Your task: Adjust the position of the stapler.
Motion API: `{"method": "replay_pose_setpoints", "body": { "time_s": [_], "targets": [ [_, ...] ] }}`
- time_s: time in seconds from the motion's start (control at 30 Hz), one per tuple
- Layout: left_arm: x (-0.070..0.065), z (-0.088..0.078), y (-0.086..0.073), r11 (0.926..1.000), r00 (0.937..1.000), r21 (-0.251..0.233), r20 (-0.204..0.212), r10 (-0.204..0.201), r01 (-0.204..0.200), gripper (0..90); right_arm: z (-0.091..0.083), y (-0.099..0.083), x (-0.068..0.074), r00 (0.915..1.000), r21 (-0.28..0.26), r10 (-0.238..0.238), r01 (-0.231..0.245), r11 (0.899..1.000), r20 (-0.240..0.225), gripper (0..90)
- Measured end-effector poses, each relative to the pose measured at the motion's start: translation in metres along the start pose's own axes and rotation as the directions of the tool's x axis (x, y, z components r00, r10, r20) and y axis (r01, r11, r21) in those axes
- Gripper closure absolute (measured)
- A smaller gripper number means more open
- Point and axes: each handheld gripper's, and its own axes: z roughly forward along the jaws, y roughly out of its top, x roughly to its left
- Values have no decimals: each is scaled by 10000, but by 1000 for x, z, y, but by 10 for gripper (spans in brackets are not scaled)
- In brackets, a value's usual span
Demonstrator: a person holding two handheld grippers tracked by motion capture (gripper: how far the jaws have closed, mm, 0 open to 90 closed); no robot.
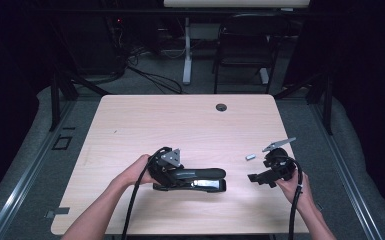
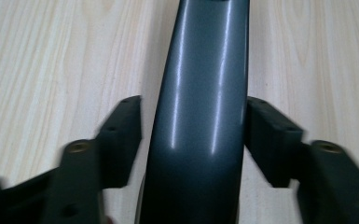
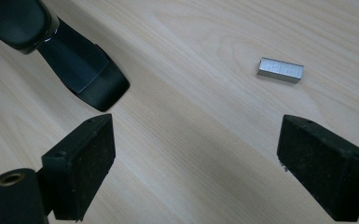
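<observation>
Stapler: a black stapler (image 1: 200,179) lies lengthwise on the counter (image 1: 180,120), its rear end between the left gripper's (image 1: 172,172) fingers and its nose pointing toward the right gripper (image 1: 260,177).
Left fingers: they stand apart on either side of the stapler's glossy top arm (image 2: 200,116); the left pad (image 2: 121,140) has a sliver of counter showing between it and the body, while the right pad (image 2: 268,137) sits just beside it or barely touching. I judge this a loose bracket, not a clamp.
Why so placed: straddling the rear likely keeps the stapler from sliding or turning while the other hand works at the front.
Staples: a small silver block of staples (image 3: 280,69) rests on the counter beyond the right fingers, nearer the right-hand one (image 3: 321,163), apart from both.
Right fingers: wide apart with nothing between them but bare wood, aimed low over the counter, which looks like a line-up on the staple block.
High view: it gives the layout, with both hands low, the stapler between them and the staple block (image 1: 250,156) just past the right gripper.
Left gripper view: it gives the gap at the pads, too fine to read from above.
Right gripper view: it shows the stapler's nose (image 3: 91,79) beyond the left-hand finger (image 3: 81,163), and the staple block's ridged shape.
</observation>
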Motion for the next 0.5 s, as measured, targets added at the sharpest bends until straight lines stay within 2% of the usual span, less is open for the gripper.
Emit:
{"method": "replay_pose_setpoints", "body": {
  "time_s": [0.13, 0.27, 0.3, 0.37, 0.43, 0.5],
  "targets": [
    [-3, -8, -2, 9964, 9981, -646, -221, -568, 553, 197, -1, -1, 0, 9999, -131, 12, -11, 9999, 113, 127],
    [-8, -21, -1, 9869, 9915, -1169, -545, -1180, 1110, 144, -1, -2, 0, 9998, -123, 40, -38, 9999, 201, 128],
    [-10, -23, -1, 9850, 9895, -1244, -662, -1284, 1195, 104, -2, -2, 1, 9996, -98, 29, -26, 9999, 266, 127],
    [-13, -27, 1, 9779, 9821, -1499, -969, -1614, 1459, 79, -2, -2, 1, 9995, -79, -7, 10, 10000, 303, 127],
    [-14, -29, 3, 9725, 9758, -1584, -1101, -1892, 1707, 17, -2, -2, 2, 9995, -67, -73, 75, 9999, 305, 125],
    [-18, -31, 5, 9682, 9670, -1594, -1368, -2150, 1928, 0, -1, -2, 3, 9995, -101, 39, -36, 9999, 319, 117]
  ]
}}
